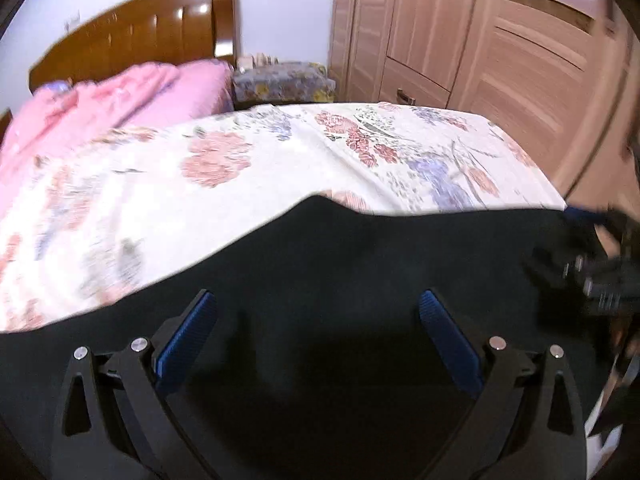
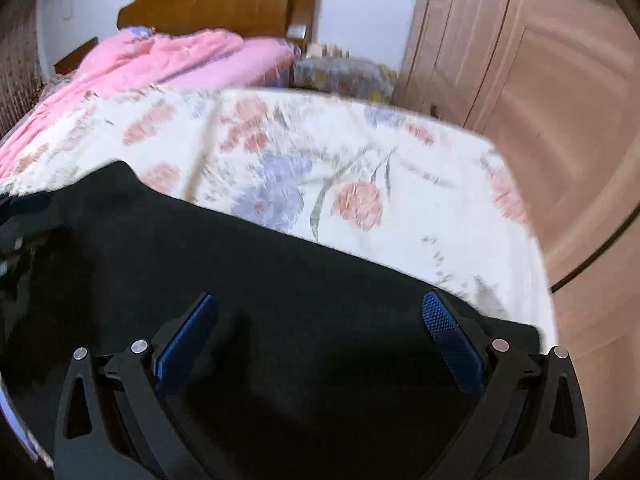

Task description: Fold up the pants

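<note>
Black pants lie spread flat on the near part of a bed with a floral sheet. My left gripper is open, its blue-padded fingers wide apart just above the dark cloth, holding nothing. My right gripper is also open over the same pants, near their right edge. The right gripper also shows blurred at the right edge of the left wrist view. The left gripper appears at the left edge of the right wrist view. Both views are motion-blurred.
The floral sheet covers the bed beyond the pants. A pink quilt is bunched at the head, by a brown wooden headboard. A nightstand with a patterned cover and a tall wooden wardrobe stand to the right.
</note>
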`<state>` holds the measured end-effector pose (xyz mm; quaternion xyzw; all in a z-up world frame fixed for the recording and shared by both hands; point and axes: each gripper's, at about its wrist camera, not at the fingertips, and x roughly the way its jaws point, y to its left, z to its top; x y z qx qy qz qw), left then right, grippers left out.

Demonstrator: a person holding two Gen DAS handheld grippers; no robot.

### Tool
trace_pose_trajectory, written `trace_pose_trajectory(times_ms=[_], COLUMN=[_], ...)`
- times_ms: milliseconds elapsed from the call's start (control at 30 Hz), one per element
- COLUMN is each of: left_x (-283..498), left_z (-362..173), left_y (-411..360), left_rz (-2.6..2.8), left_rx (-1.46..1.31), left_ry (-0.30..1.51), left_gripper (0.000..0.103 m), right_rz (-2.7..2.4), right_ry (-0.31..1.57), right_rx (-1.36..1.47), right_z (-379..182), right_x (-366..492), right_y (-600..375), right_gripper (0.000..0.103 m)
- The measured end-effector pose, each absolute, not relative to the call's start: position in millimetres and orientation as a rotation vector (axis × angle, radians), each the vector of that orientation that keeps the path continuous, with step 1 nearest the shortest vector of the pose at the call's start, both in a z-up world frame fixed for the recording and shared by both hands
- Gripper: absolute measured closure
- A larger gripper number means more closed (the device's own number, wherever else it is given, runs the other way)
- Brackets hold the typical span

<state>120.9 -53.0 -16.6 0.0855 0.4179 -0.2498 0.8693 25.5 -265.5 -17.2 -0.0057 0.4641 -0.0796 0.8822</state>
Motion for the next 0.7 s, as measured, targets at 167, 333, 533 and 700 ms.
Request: trace_pose_trajectory(times_ms=[167, 333, 533, 700], left_x=[155, 155, 155, 134], left_z=[-50, -50, -48, -21], left_y=[-61, -53, -50, -3], left_rz=[-0.459, -0.448, -0.460, -0.479], left_rx=[0.229, 0.201, 0.182, 0.032], left_ry=[0.894, 0.880, 0.876, 0.802], left_gripper=[0.001, 0.001, 0.001, 0.002], right_rz=[-0.204, -0.201, -0.169, -0.193], right_ry=[0.953, 0.948, 0.925, 0.944], right_rx=[-0.024, 0.039, 0.119, 0.075], right_z=[-27, -31, -29, -29], right_x=[27, 31, 25, 27], right_y=[-270, -278, -287, -281], right_gripper=[0.004, 0.004, 0.004, 0.004])
